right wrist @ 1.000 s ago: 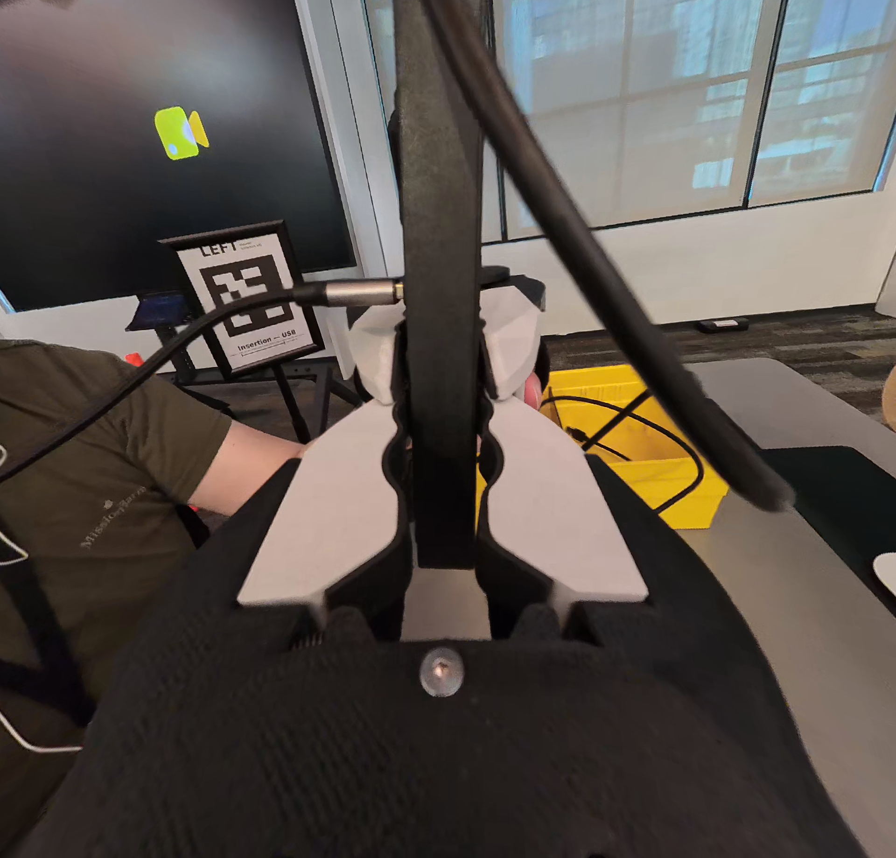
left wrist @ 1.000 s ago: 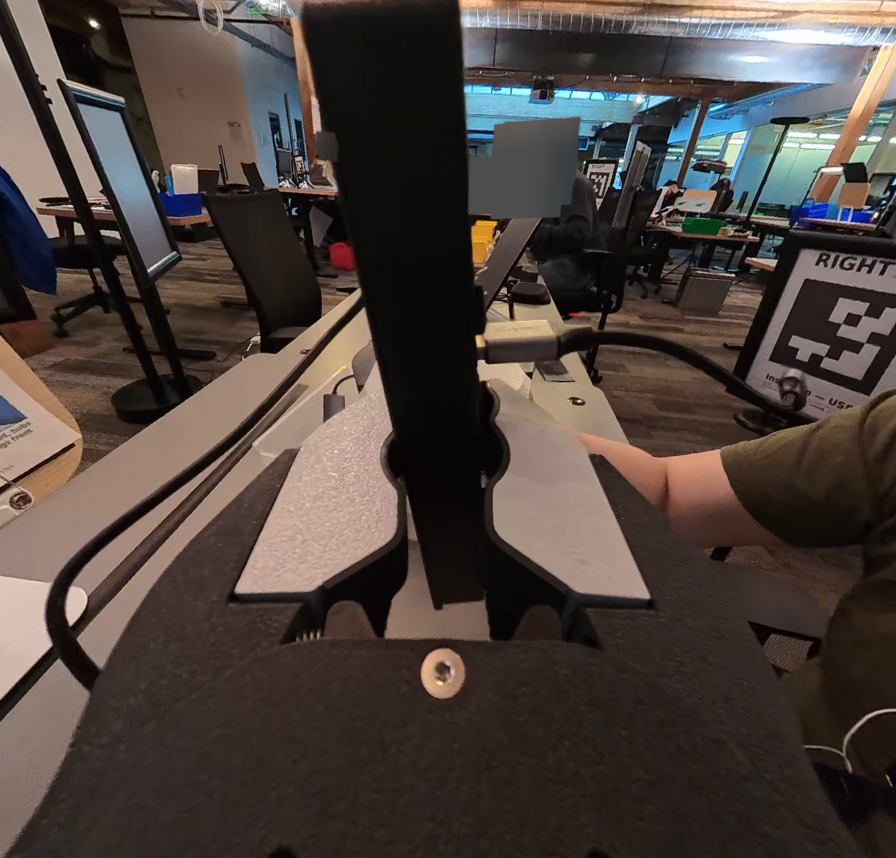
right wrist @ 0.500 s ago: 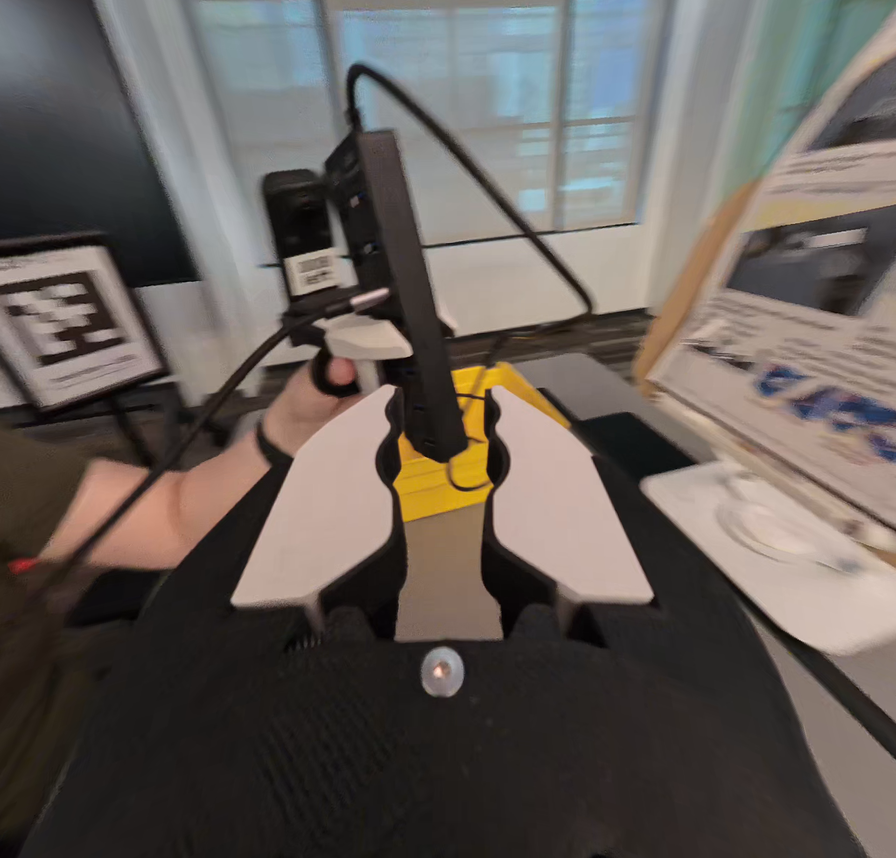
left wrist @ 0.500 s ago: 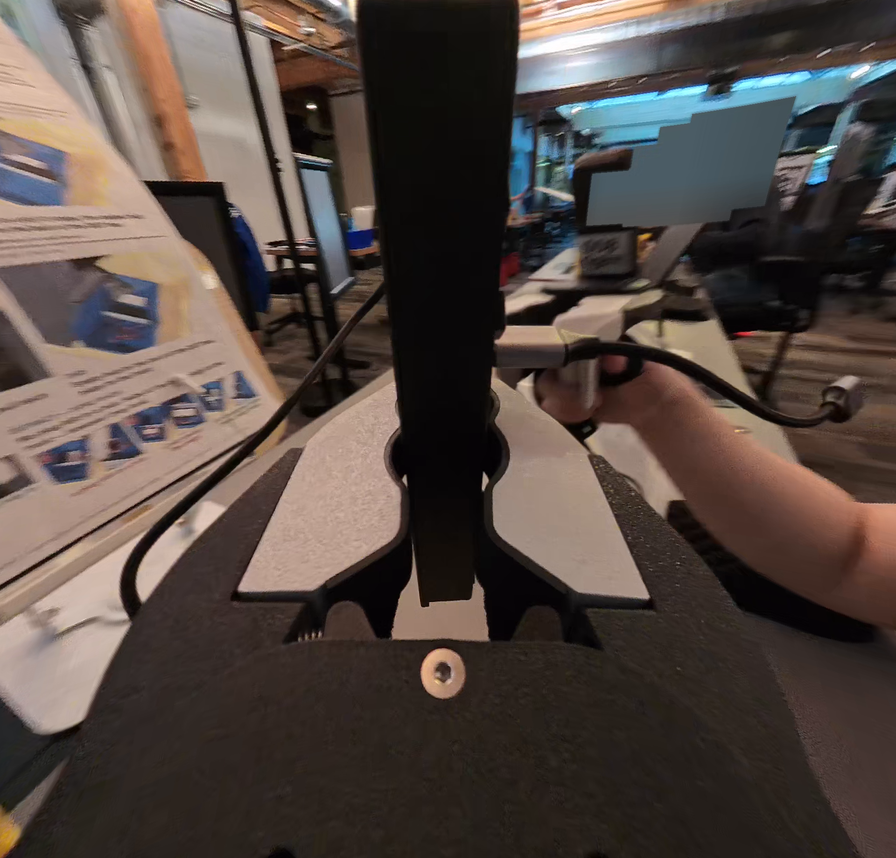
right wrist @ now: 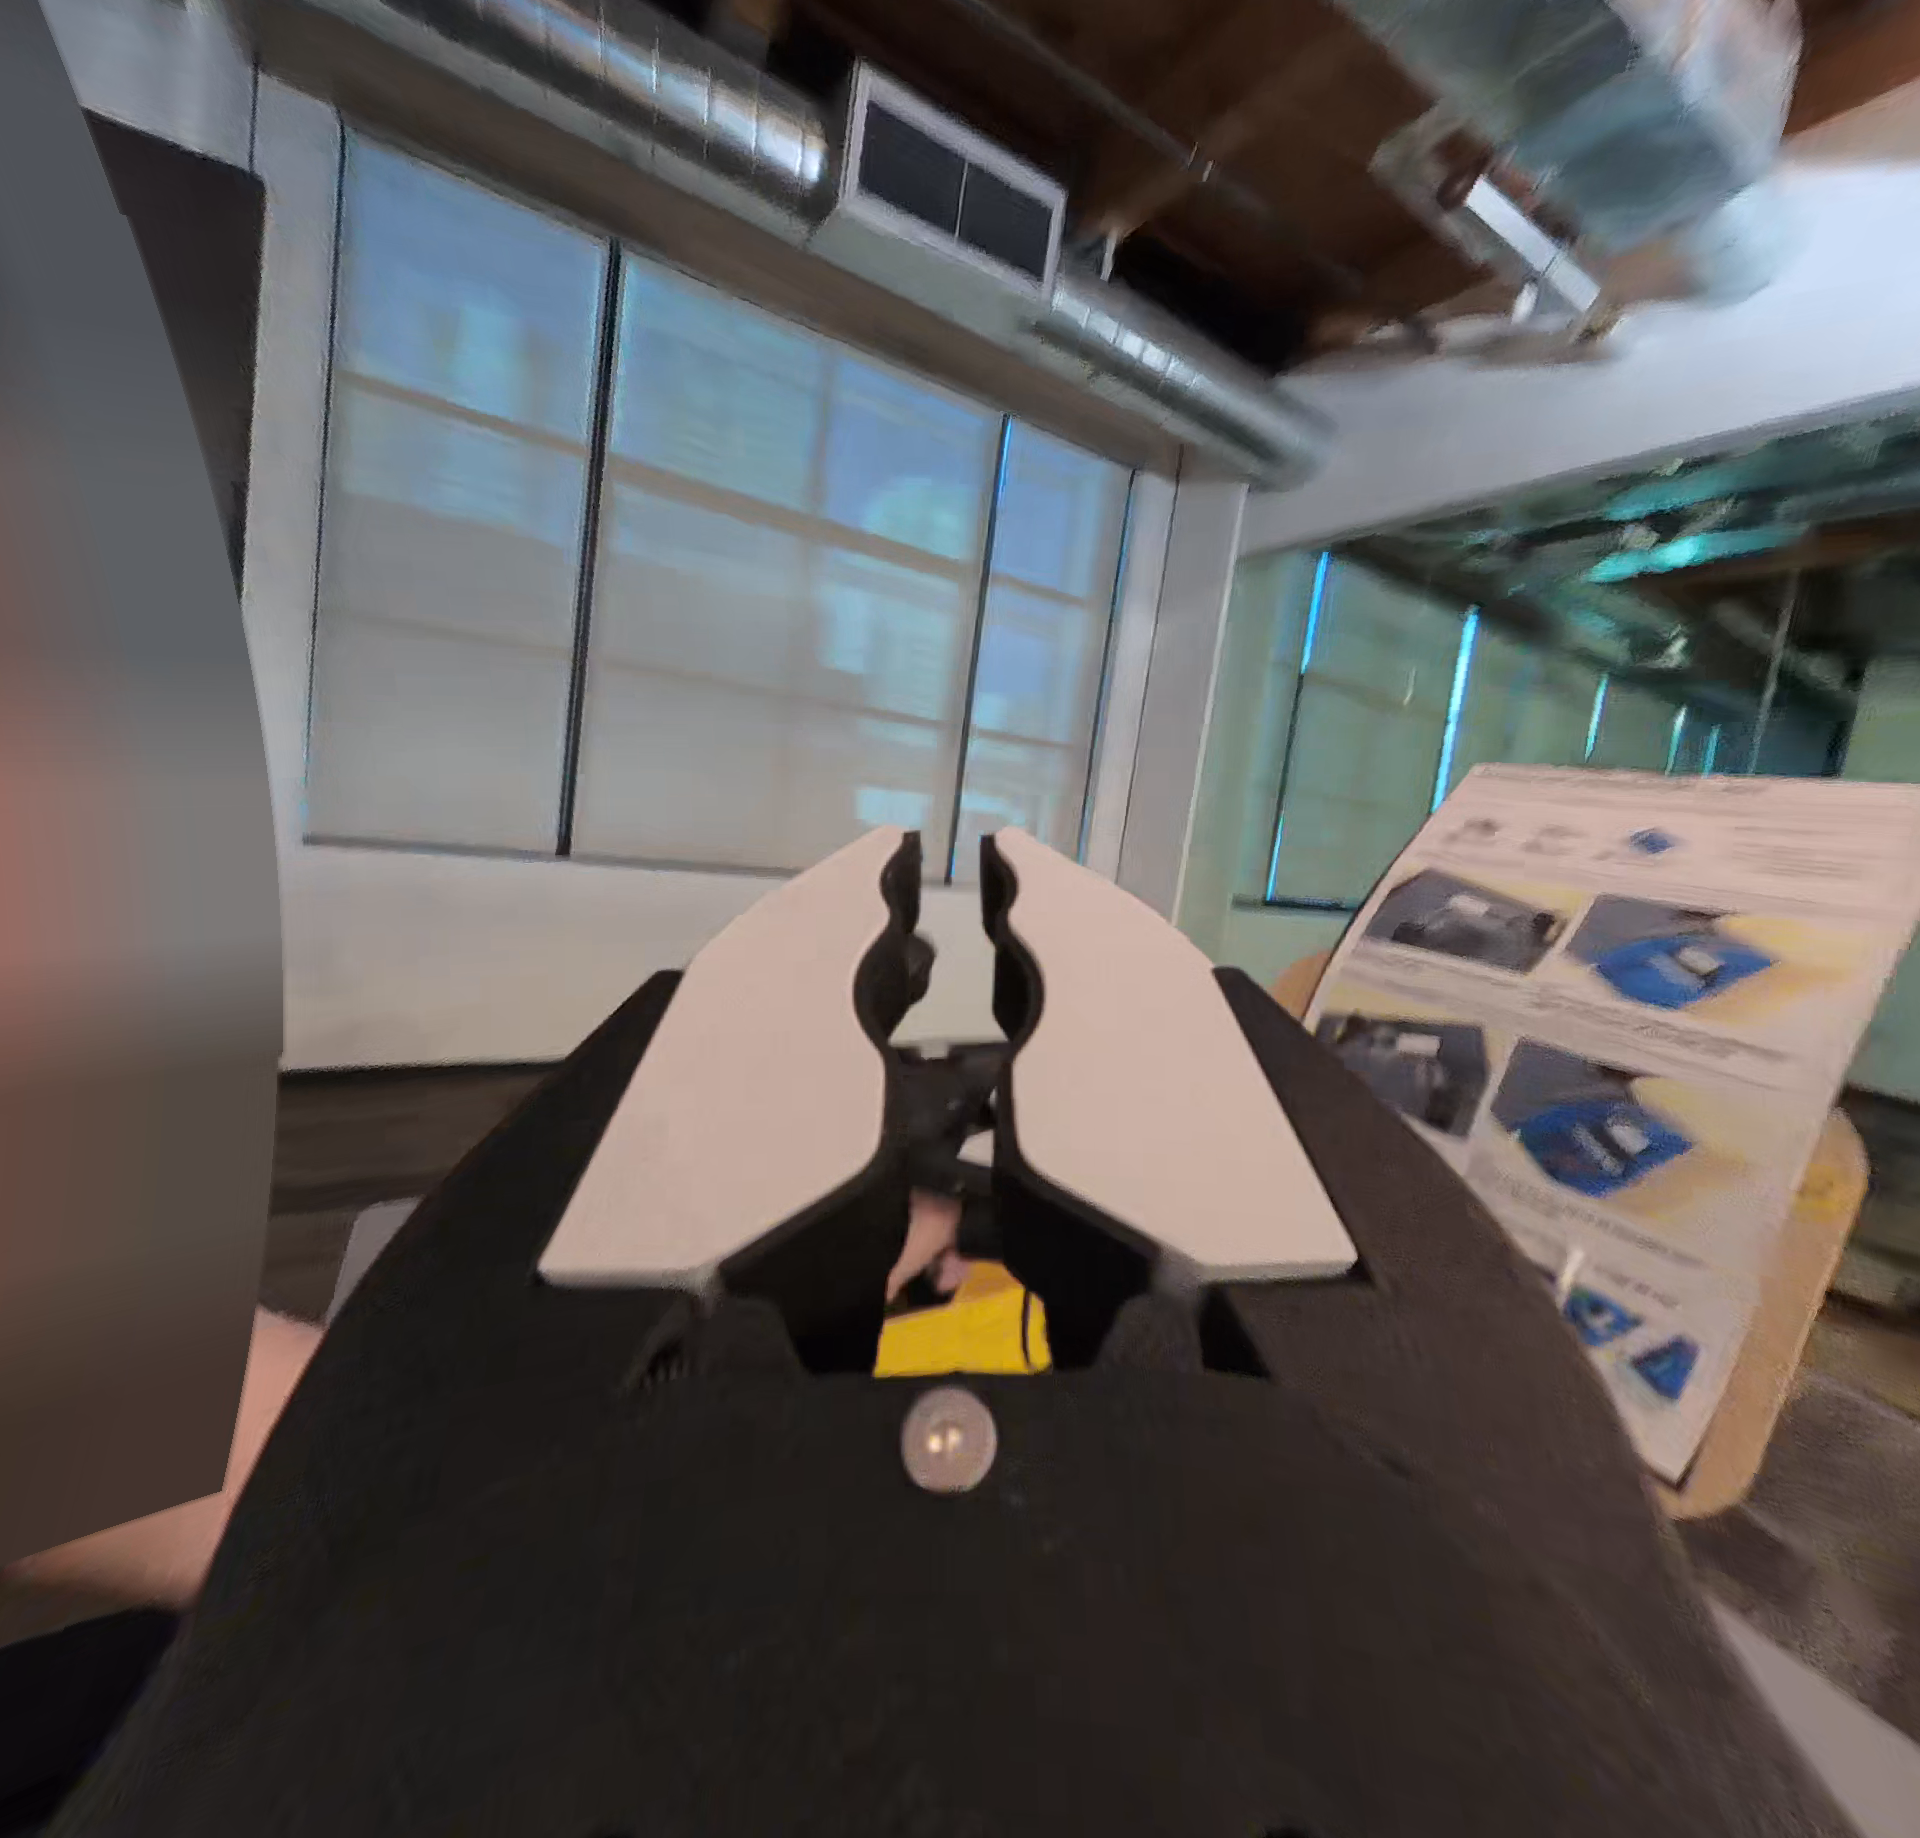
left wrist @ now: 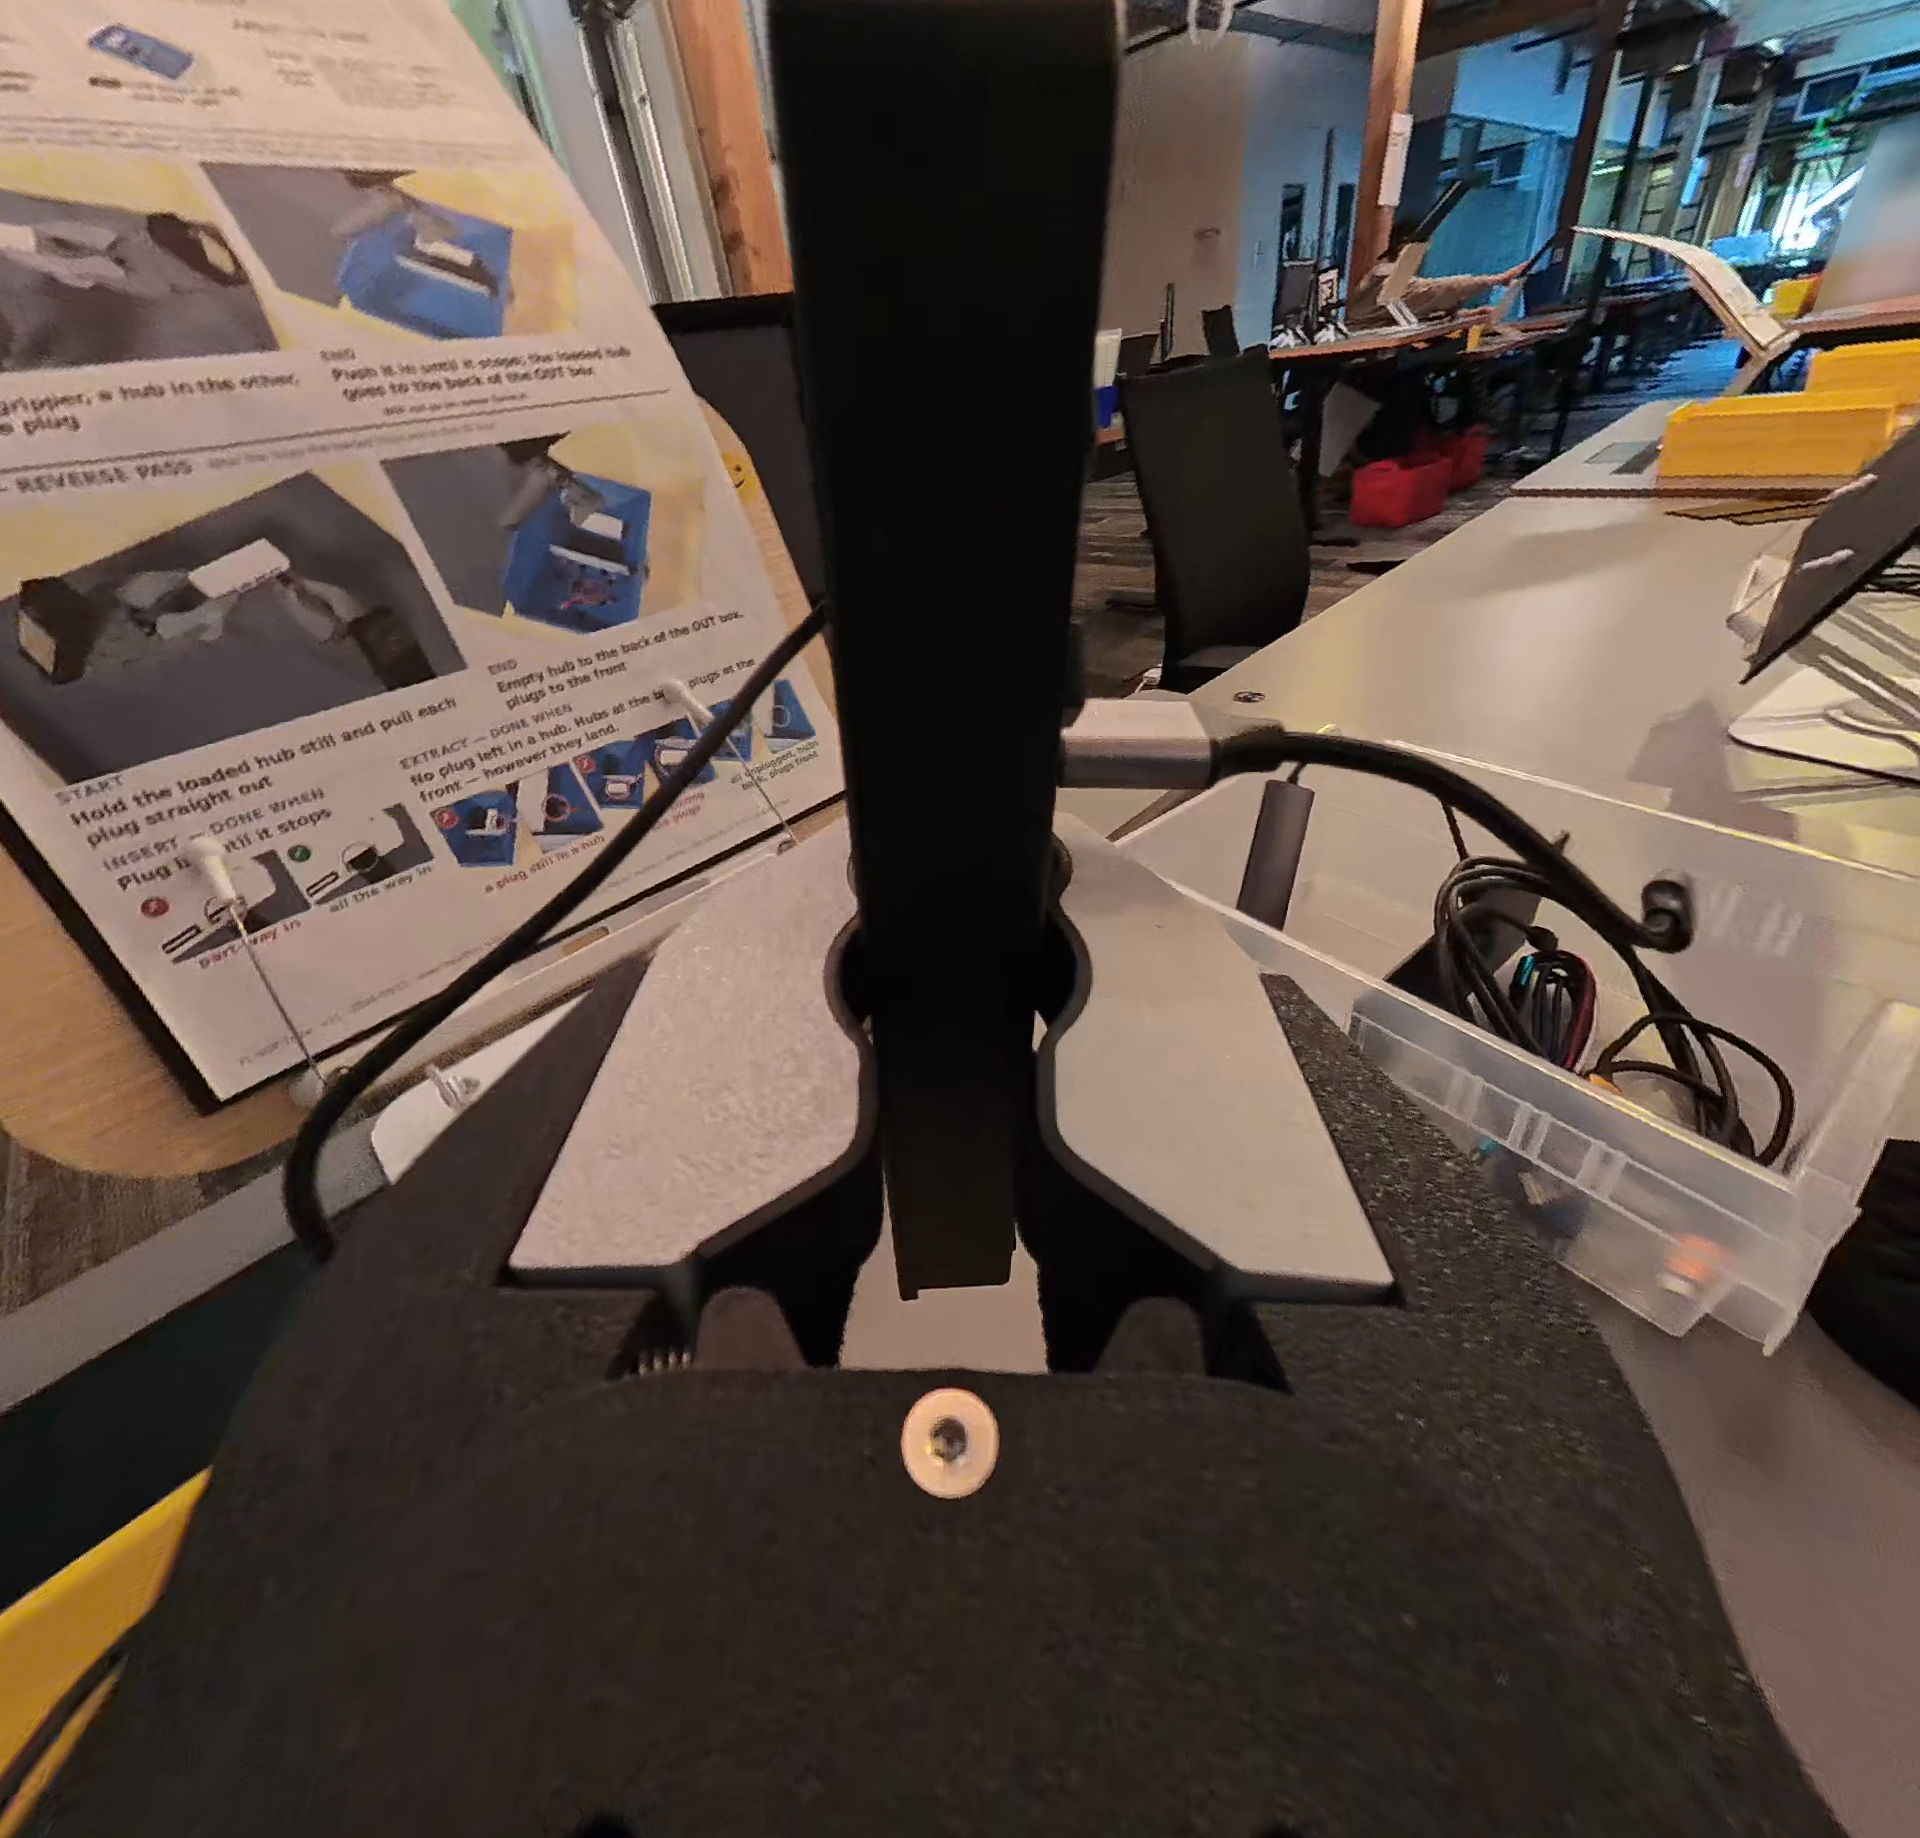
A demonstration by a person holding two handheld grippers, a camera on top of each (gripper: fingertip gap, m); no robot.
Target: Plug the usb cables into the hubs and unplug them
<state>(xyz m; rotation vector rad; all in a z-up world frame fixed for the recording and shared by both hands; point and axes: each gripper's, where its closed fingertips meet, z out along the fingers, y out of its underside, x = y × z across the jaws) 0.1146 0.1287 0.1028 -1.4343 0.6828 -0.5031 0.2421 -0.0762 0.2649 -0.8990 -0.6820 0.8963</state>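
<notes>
My left gripper is clamped tight on the black hub, which stands upright through the centre of the left wrist frame, its lower end down between my two pale fingers; a grey metal USB plug sits in the hub's right edge at mid-frame, and its black cable arcs away to the right, ending in a small loose connector near the right of the frame; a second black cable comes off the hub's left side and droops down to the lower left; behind it, filling the upper left, leans an instruction board with photos; to the right, a clear plastic bin holds a tangle of cables on the grey table; yellow bins sit far off at the right edge; over in the right wrist view, my right gripper holds nothing, its fingers drawn nearly together with only a narrow slit between the tips, pointing up towards the windows; that picture is blurred; a strip of yellow shows low between the fingers, and the same board stands at the right.
</notes>
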